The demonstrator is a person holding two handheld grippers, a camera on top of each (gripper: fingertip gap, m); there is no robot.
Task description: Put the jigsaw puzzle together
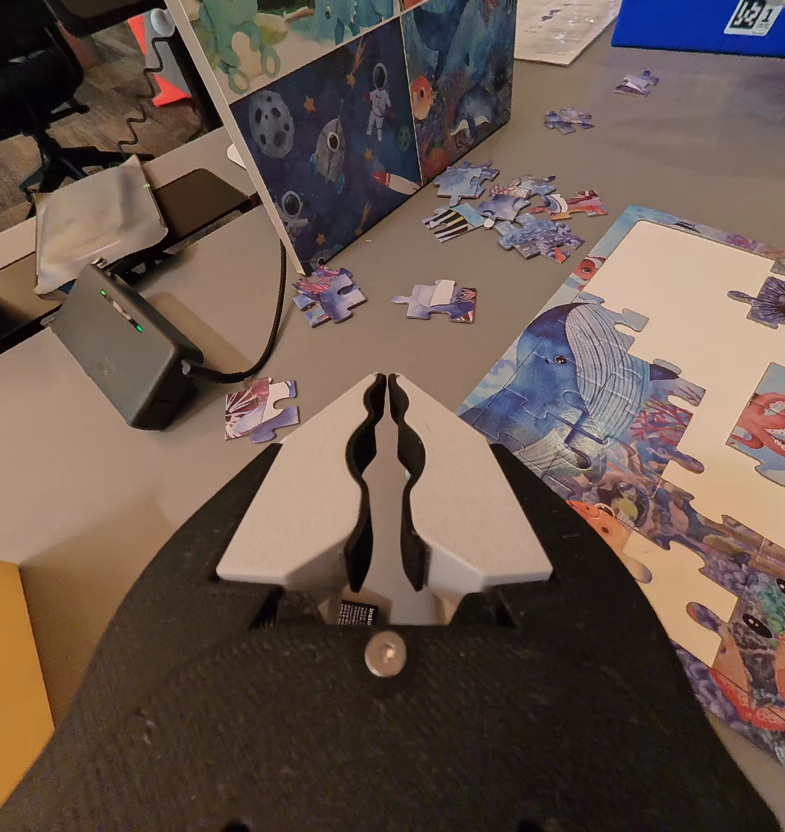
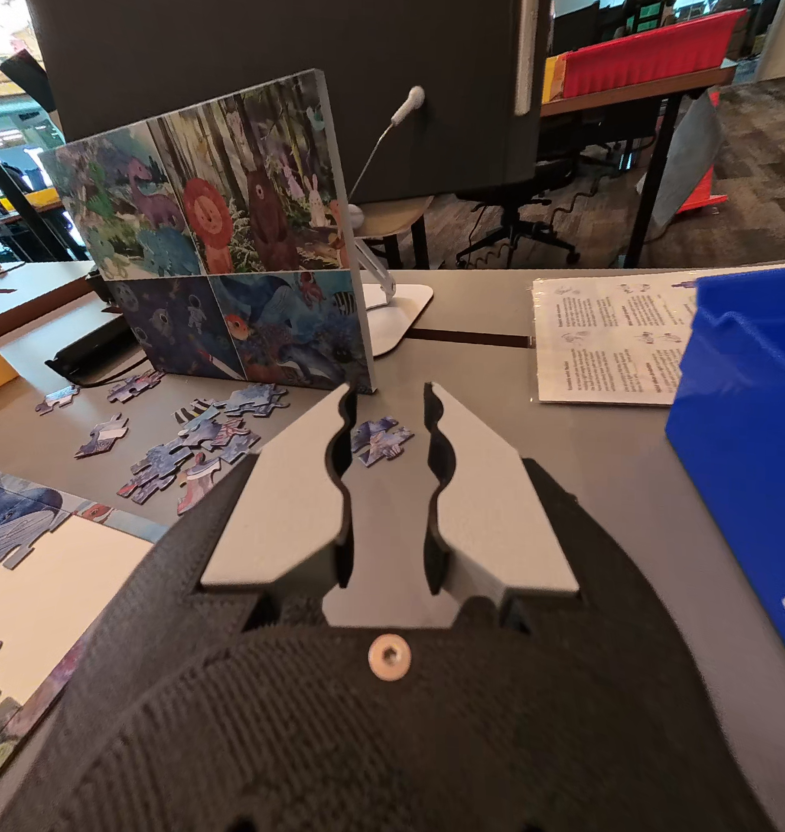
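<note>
- Grey table (image 1: 381, 342) carries the work, with office chairs and carpet beyond its far edge.
- Left gripper (image 1: 383, 378) hangs above the table with its tips pressed together and nothing between them.
- Just left of those tips lies a loose piece with white coral on it (image 1: 260, 410), flat on the table; beside that sits a dark box with green lights (image 1: 120, 346), a braided cable running from it.
- Right of the left gripper lies the jigsaw puzzle (image 1: 575, 391): the whale and the lower edge are joined up, while much of the white backing in the middle is bare.
- Puzzle box (image 1: 363, 135) stands upright behind, with a scatter of loose pieces (image 1: 512, 211) at its foot (several overlap one another).
- Right gripper (image 2: 387, 391) has its fingers parted by a moderate gap, holding nothing.
- A blue piece (image 2: 383, 439) lies on the table and shows through that gap; whether the tips touch it I cannot tell.
- Blue bin (image 2: 750, 432) sits to the right, with a printed sheet (image 2: 606, 337) behind it.
</note>
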